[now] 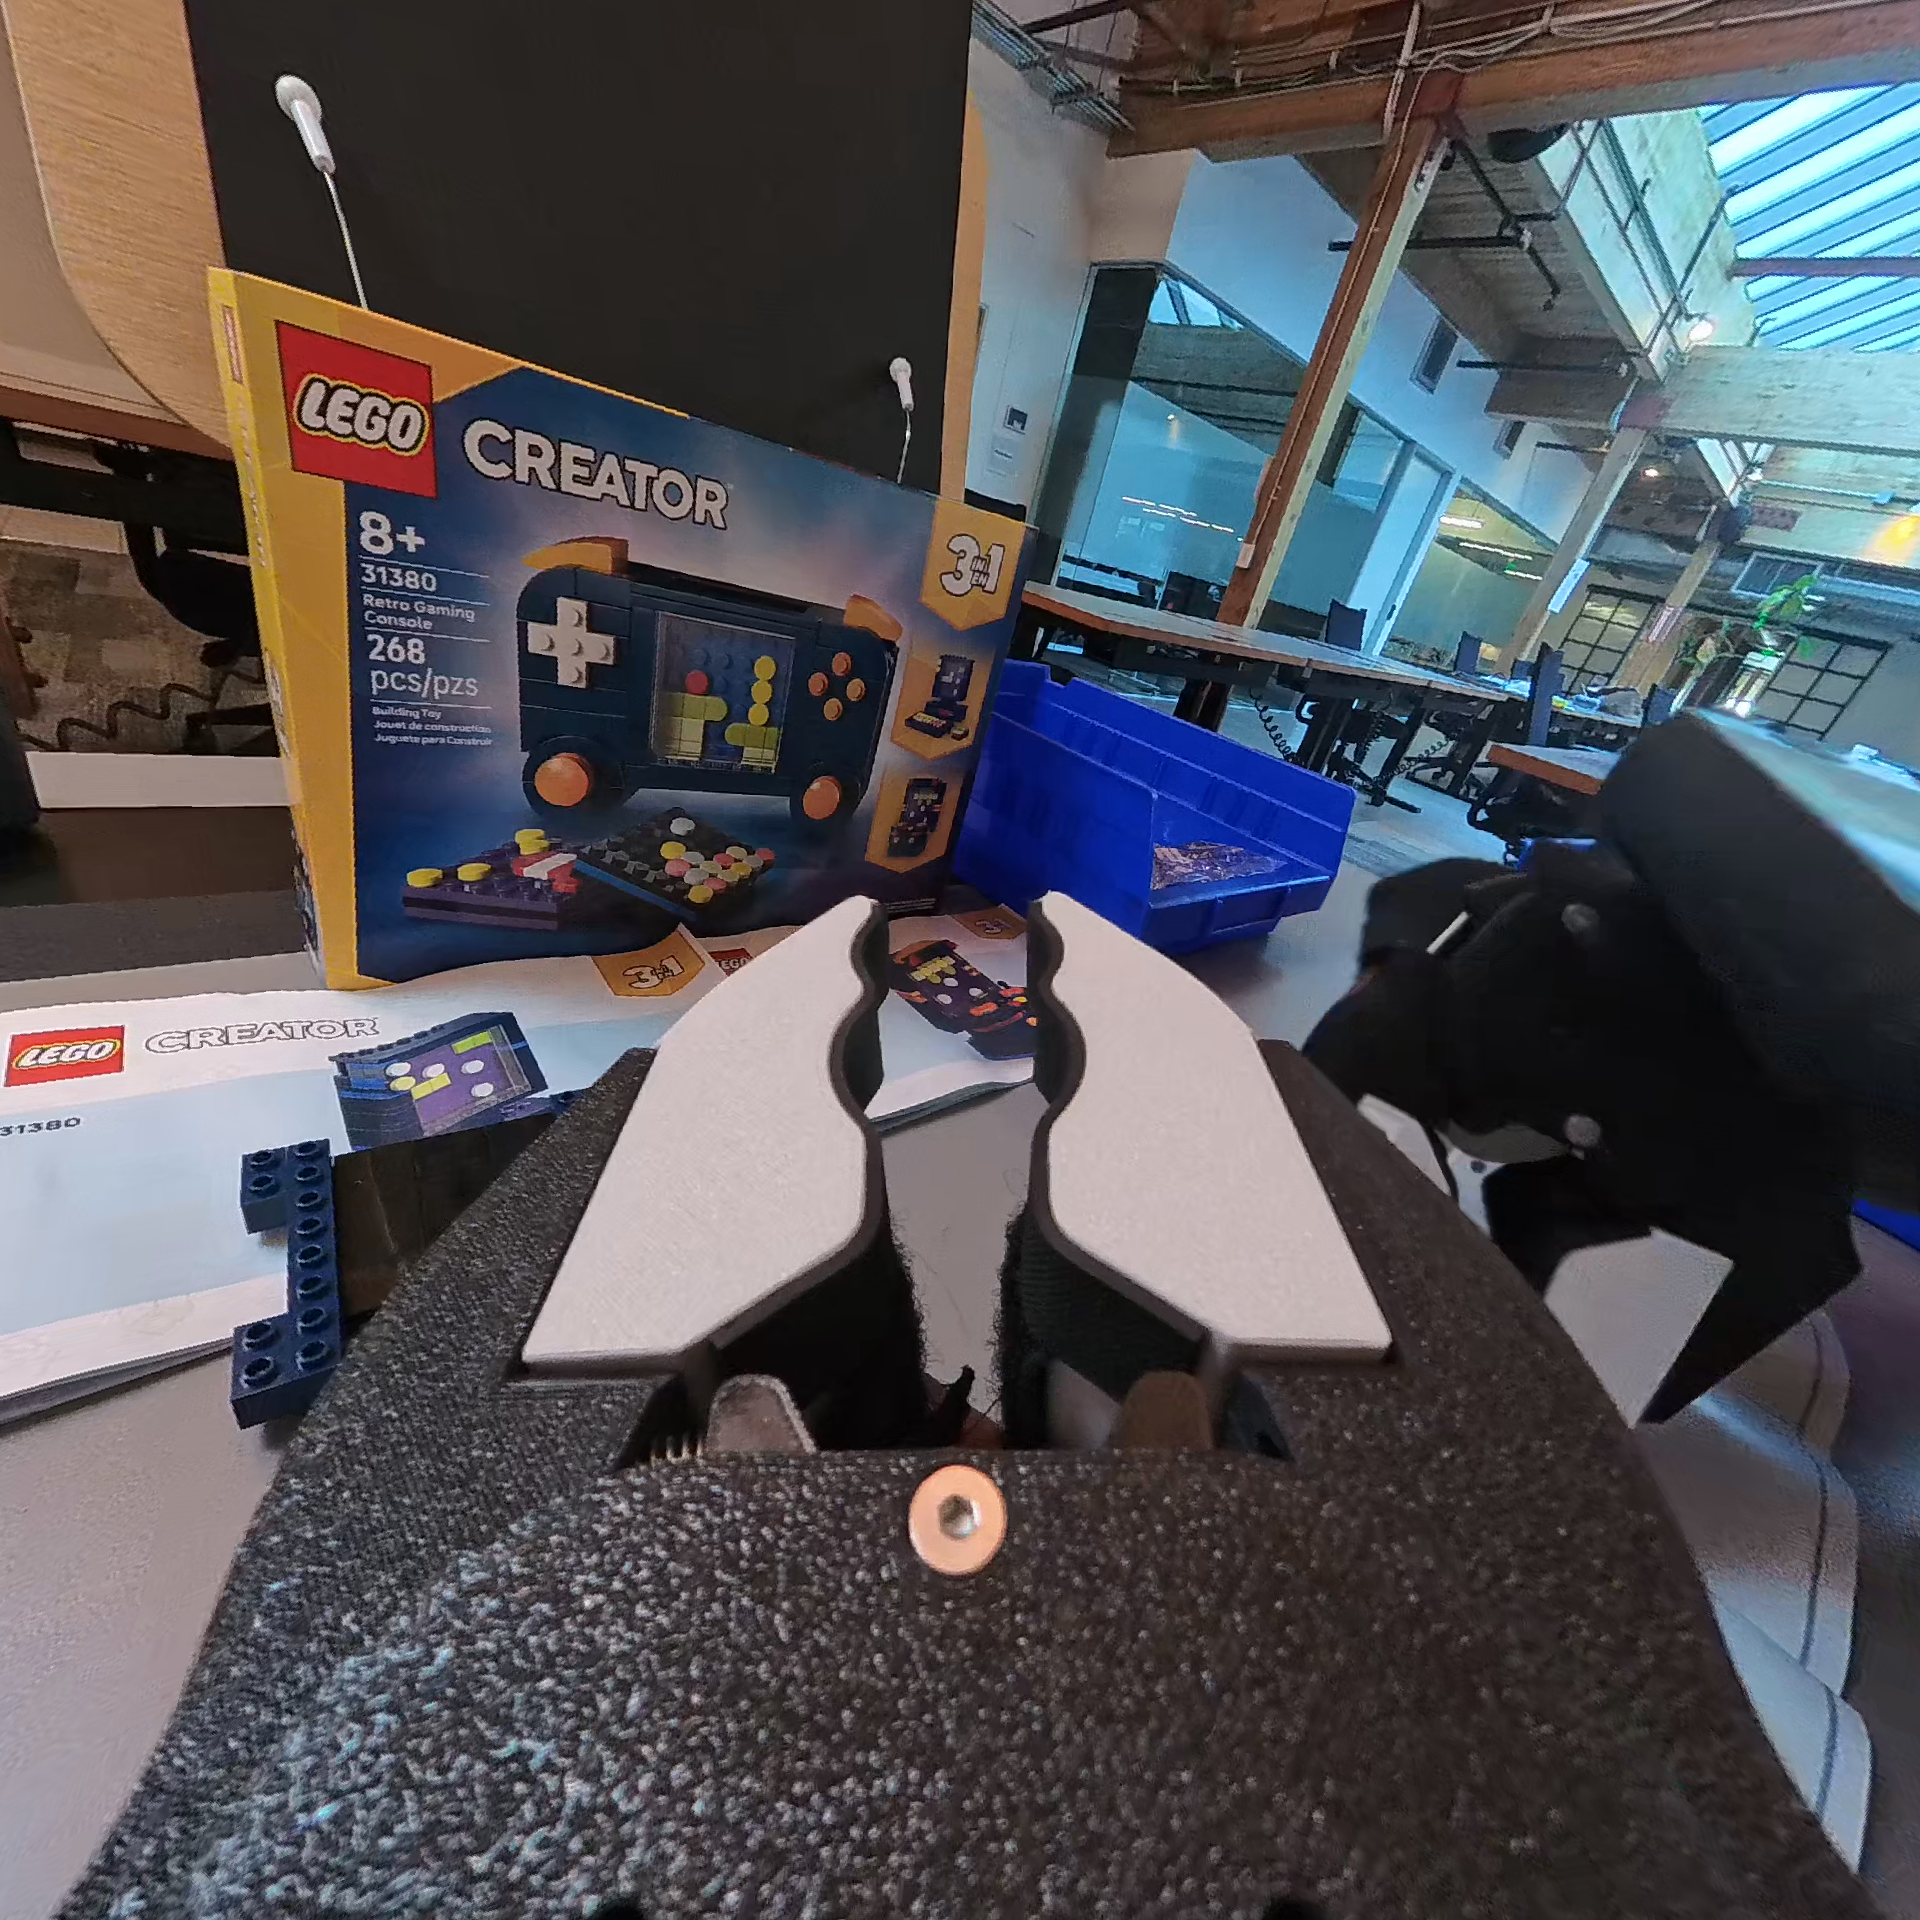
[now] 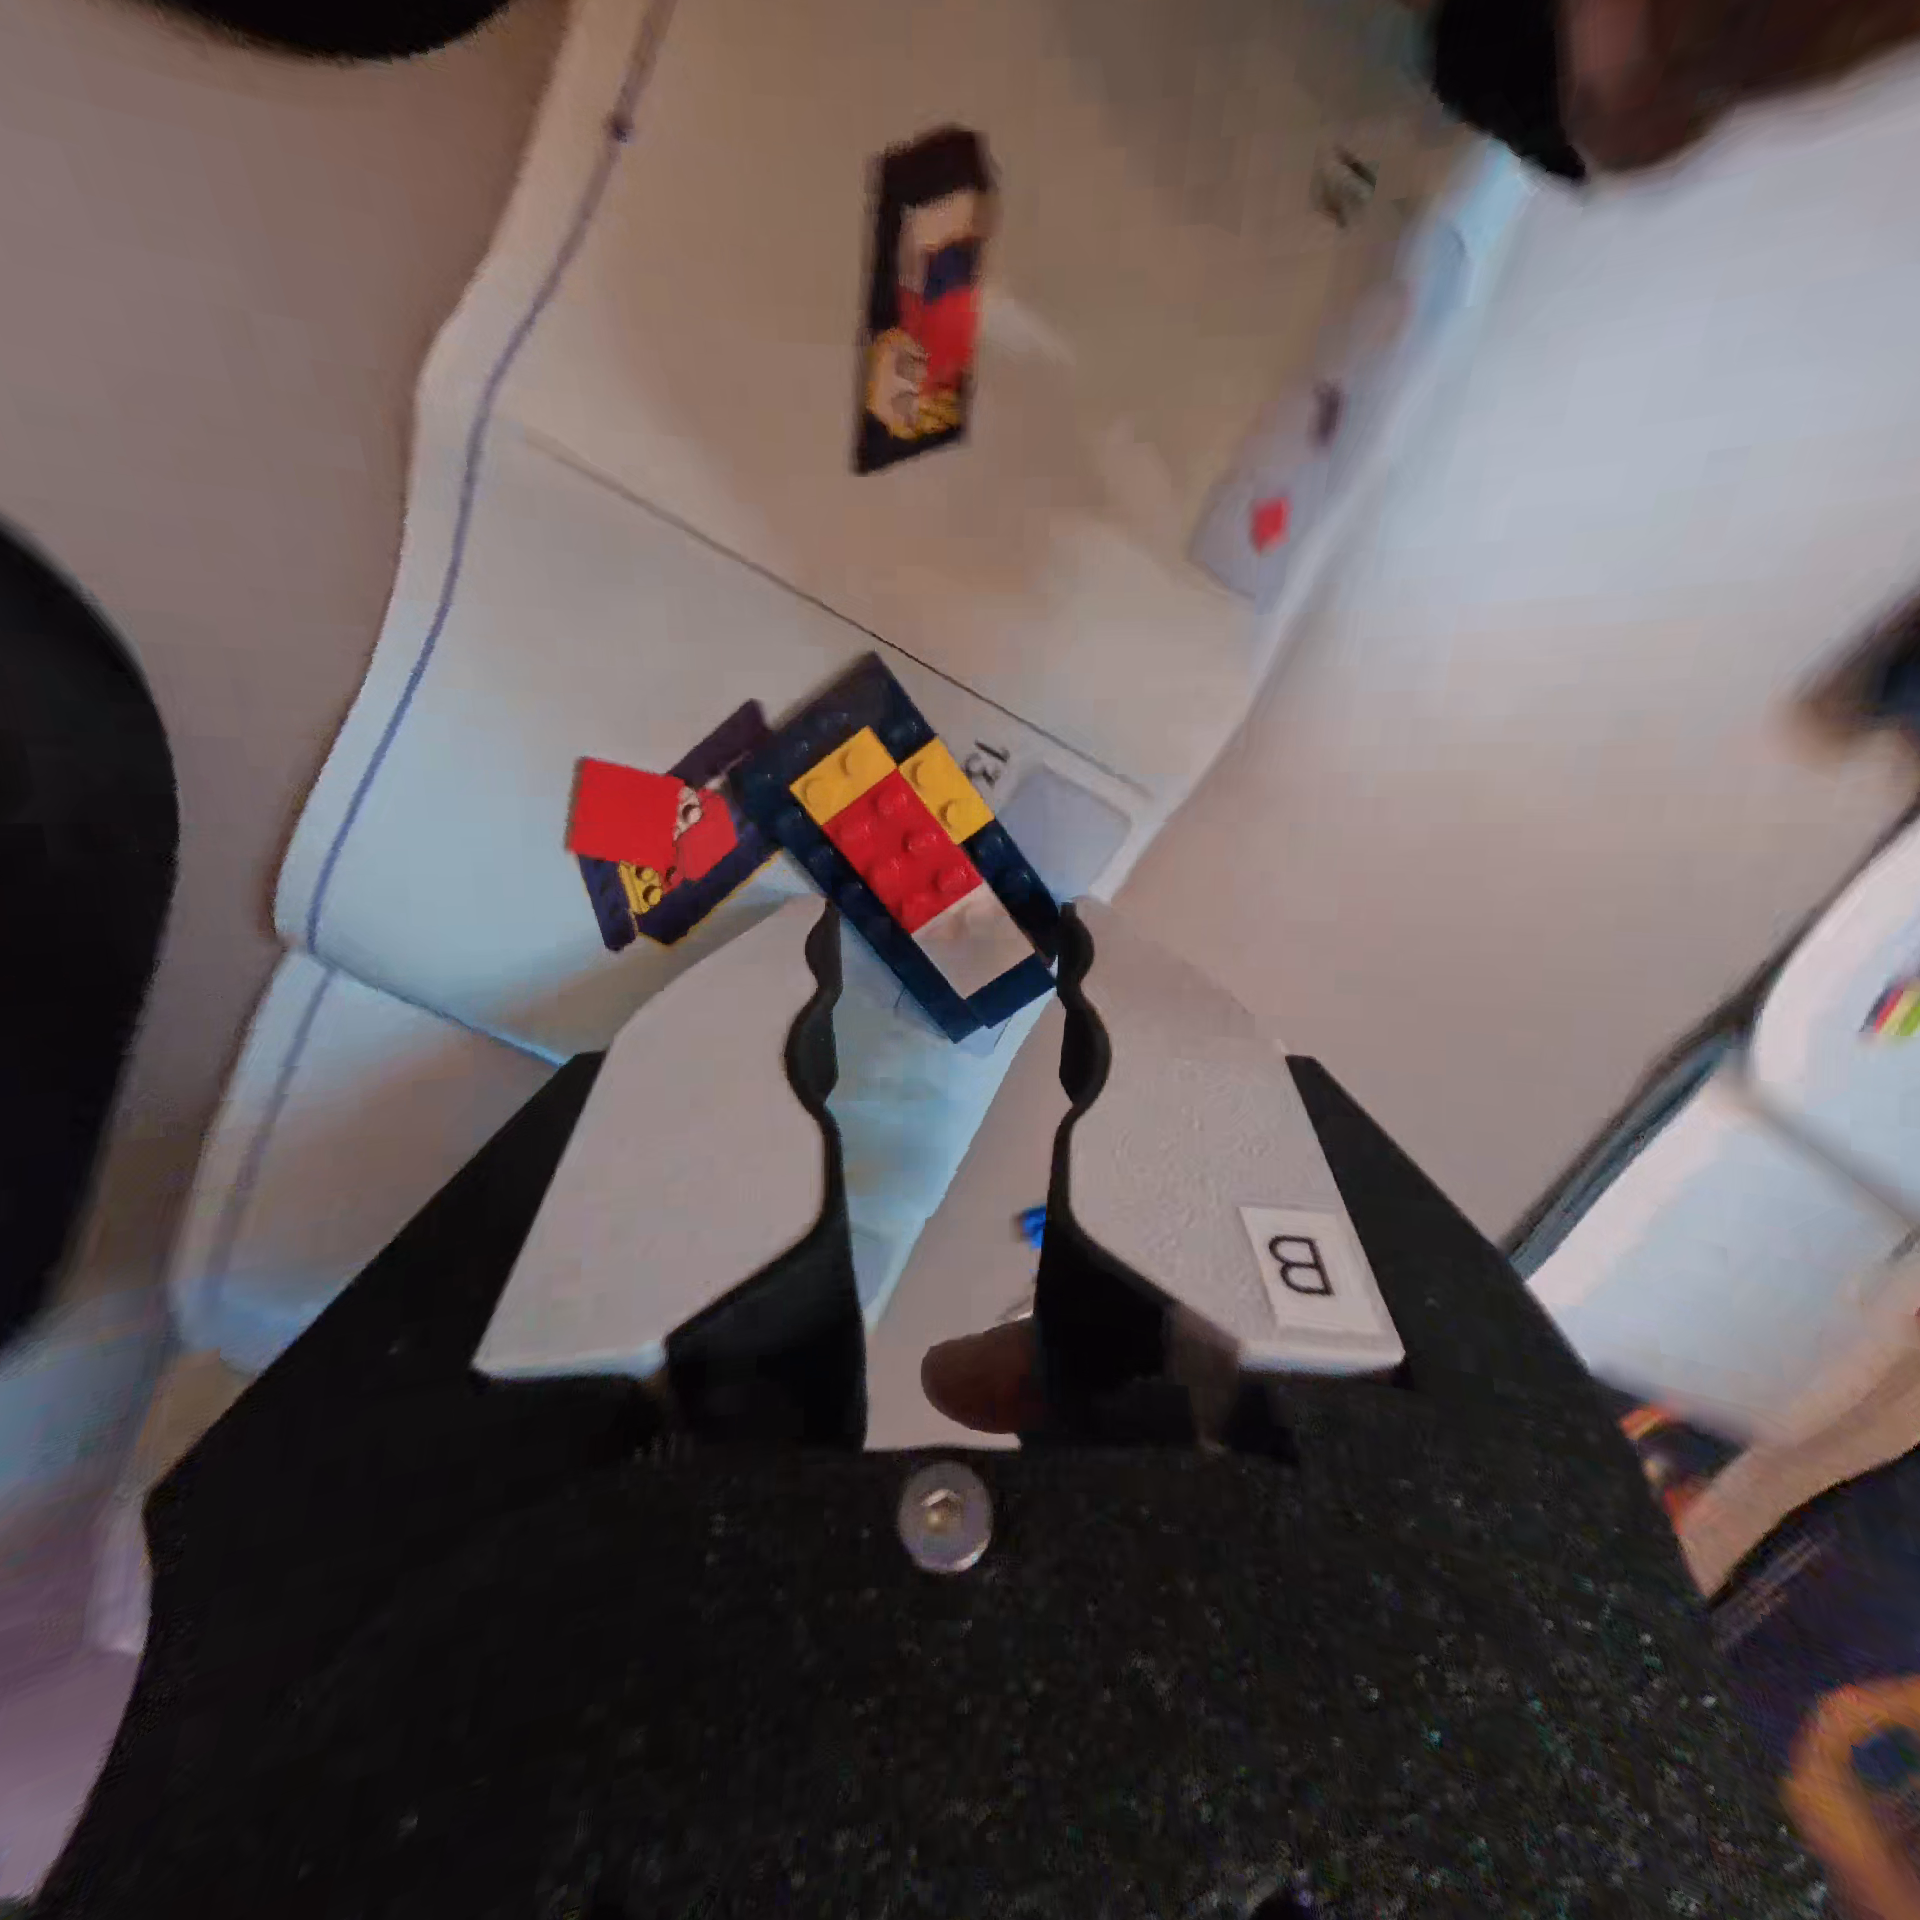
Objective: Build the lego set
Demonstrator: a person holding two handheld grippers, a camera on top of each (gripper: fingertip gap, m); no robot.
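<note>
In the right wrist view my right gripper (image 2: 940,920) points down at an open instruction booklet (image 2: 499,727). Its fingertips are closed on the near end of a brick assembly (image 2: 894,831): a dark blue plate topped with yellow, red and white bricks. The left pad touches the plate's edge and the right pad touches its corner. The assembly sits at an angle between them. My left gripper (image 1: 956,914) hovers over the table, open, with nothing between its pads. The right gripper also shows in the left wrist view (image 1: 1662,1039), black, at the right.
A toy brick set box (image 1: 623,644) stands upright behind the left gripper, with a blue bin (image 1: 1143,800) to its right. Booklets (image 1: 125,1195) lie on the table at the left, with a dark blue brick piece (image 1: 296,1278) on them. A printed build picture (image 2: 655,831) lies beside the assembly. One gripper's finger ends stand about 15 cm off the other's.
</note>
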